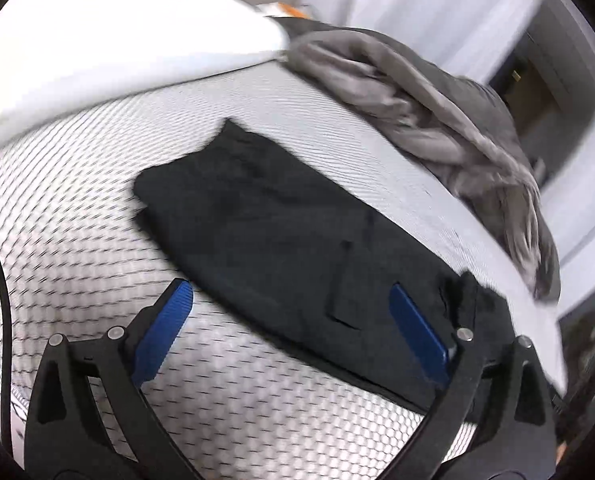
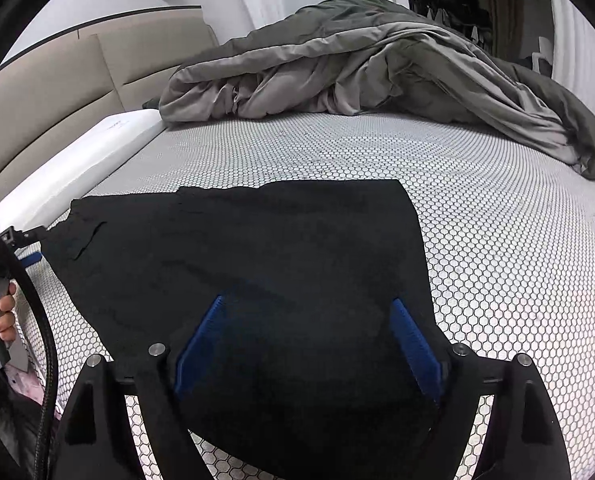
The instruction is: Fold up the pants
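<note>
The black pants (image 2: 237,264) lay flat on the bed's honeycomb-patterned mattress cover (image 2: 497,240), already doubled into a roughly rectangular slab, with a white pillow (image 2: 77,172) along the headboard side and a rumpled grey duvet (image 2: 377,64) heaped well beyond them. The cloth looked soft, light and limp, likely to sag and slide out of line when lifted by a single point, so the safer hold seemed to be at the corners or along a folded edge, pinching all layers together; the dark fabric hid its seams, and how many layers there were could not be told. The right hand-held gripper (image 2: 309,340) hung over the near end of the pants with its blue pads spread wide, the cloth beneath and between them but not pinched. The left hand-held gripper (image 1: 293,328) also stood wide apart and held nothing: one pad was over bare mattress cover just beside the pants' edge, the other over the cloth itself. In the right wrist view the left tool showed at the far left, at the pants' corner.
</note>
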